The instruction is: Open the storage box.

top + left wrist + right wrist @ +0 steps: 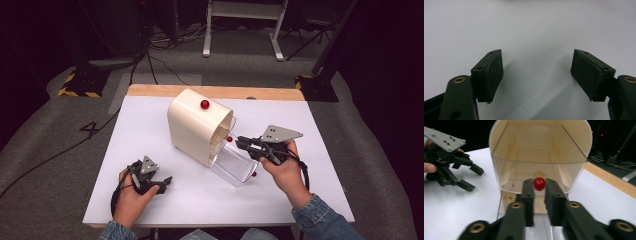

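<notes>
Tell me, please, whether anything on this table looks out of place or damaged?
Nothing looks damaged or spilled. The cream rounded box sits turned at an angle on the white table, its clear plastic door swung down open.

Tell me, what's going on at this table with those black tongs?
A person holds tongs in each hand. The right tongs are closed on the red knob of a clear door on a cream box; the door is swung down and open. The left tongs rest open on the white table, holding nothing.

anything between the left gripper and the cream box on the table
Nothing: in the high view, bare white table separates the open left gripper from the cream box.
</notes>
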Tool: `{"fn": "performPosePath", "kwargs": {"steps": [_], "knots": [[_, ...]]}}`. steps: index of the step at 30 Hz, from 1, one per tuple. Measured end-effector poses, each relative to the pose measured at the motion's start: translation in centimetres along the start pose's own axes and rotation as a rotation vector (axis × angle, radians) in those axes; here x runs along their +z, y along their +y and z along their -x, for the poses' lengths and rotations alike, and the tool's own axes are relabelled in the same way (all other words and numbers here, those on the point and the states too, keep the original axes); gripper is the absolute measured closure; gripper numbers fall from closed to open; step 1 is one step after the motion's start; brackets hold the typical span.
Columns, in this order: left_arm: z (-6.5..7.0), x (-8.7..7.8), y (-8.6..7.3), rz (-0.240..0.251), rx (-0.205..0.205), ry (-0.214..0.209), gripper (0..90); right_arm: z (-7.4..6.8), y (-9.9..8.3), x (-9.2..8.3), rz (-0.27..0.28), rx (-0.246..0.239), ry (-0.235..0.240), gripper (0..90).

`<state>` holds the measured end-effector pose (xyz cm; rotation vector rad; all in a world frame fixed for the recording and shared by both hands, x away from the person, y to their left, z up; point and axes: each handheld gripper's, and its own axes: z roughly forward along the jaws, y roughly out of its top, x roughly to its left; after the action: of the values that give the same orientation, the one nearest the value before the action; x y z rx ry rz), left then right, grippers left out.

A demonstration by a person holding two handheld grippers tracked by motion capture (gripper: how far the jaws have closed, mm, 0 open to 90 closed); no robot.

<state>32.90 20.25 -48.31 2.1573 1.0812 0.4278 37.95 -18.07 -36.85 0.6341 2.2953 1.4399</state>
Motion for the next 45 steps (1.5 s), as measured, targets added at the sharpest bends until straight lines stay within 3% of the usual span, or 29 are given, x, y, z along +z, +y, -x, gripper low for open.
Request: {"fn": "performPosePath", "kwargs": {"steps": [3,6,15,17,22,29,45], "knots": [[0.0,0.0,0.0,0.0,0.001,0.0,26.4,0.1,-0.2,0.8,-0.005,0.013,-0.012,62.5],[0.0,0.0,0.0,0.001,0.001,0.001,26.4,0.3,-0.5,1.9,-0.015,0.025,-0.022,57.7],[0.0,0.0,0.0,0.004,0.003,0.001,26.4,0.6,-0.8,3.3,-0.015,0.053,0.006,69.4],[0.0,0.0,0.0,0.001,0.004,0.002,26.4,0.5,-0.8,3.4,-0.022,0.051,0.014,73.7],[0.0,0.0,0.0,0.001,0.003,0.001,26.4,0.3,-0.8,3.2,-0.018,0.031,0.008,74.4],[0.0,0.0,0.0,0.004,0.003,0.002,26.4,0.1,-0.9,1.8,-0.013,0.026,0.007,74.4],[0.0,0.0,0.0,0.003,0.003,0.001,26.4,0.0,-3.0,-3.6,-0.011,0.06,0.005,74.4]]}}
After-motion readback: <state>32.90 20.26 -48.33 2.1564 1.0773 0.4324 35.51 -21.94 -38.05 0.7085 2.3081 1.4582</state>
